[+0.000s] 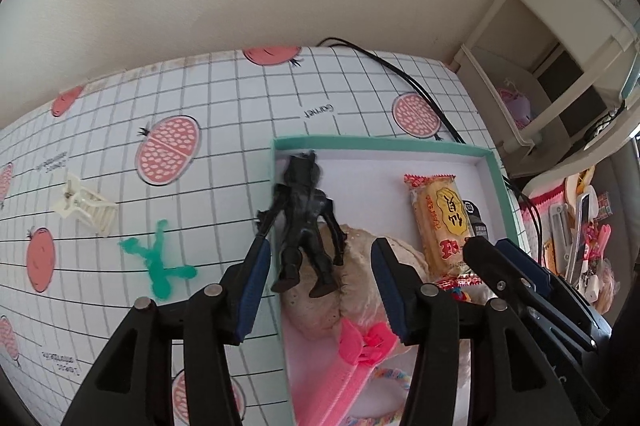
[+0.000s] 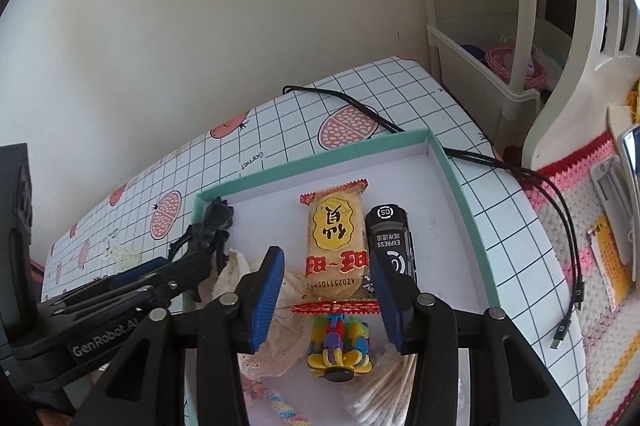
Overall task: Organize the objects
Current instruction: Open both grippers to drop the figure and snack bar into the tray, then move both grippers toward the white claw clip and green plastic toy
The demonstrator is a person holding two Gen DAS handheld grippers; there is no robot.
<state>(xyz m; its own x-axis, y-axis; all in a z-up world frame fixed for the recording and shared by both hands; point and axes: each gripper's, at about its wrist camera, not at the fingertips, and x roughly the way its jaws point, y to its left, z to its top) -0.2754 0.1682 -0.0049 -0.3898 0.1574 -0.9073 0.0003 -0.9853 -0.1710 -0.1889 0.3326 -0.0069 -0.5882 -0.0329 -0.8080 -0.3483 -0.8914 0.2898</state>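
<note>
Objects left on the tablecloth (image 1: 224, 106): one white hair claw (image 1: 86, 204), one green figure (image 1: 158, 258). One black figure (image 1: 306, 214) leans in the teal box (image 1: 376, 141) over a half-hidden cloth. Left gripper (image 1: 316, 276) spread wide, empty. Right gripper (image 2: 326, 290) wide, empty, flanking one rice-cracker packet (image 2: 336, 242).

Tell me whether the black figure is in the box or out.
Partly in: the black figure leans over the teal box's left wall, one arm outside, feet on the cloth inside; the open left gripper isn't gripping it.
</note>
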